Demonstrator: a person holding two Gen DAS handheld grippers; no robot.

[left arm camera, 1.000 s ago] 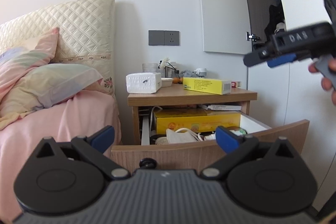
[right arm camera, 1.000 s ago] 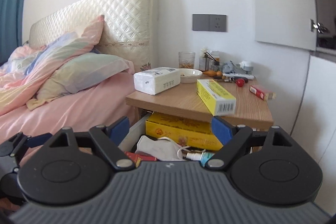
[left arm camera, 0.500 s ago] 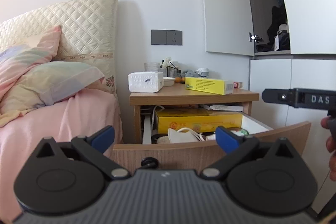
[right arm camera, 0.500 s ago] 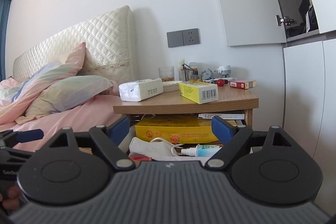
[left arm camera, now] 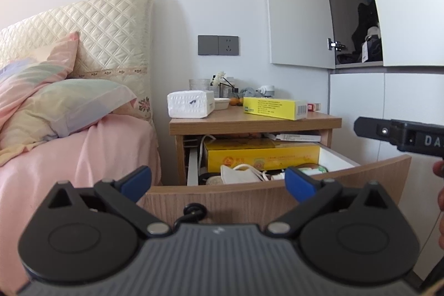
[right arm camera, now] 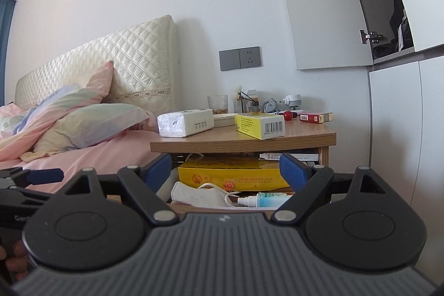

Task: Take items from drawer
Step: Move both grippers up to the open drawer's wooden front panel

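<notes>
We see a bed with a pink sheet, pillows and a quilted cream headboard along the left. Beside it stands a wooden nightstand whose top serves as a counter, and below that top the drawer is pulled out, its wooden front facing us.

On the counter lie a white tissue pack and a long yellow carton, with a glass, a small dish and a red packet further back.

Inside the drawer, a large yellow box fills the back. In front of it lie a white face mask and, just right of that, a small spray bottle on its side.

Our left tool hangs in front of the drawer front, its blue pads spread wide and holding nothing. Our right tool is level with the drawer opening, likewise spread wide and empty, with the mask and bottle showing between its pads. Each tool appears at the edge of the other's view, with fingers of a hand beside it.
</notes>
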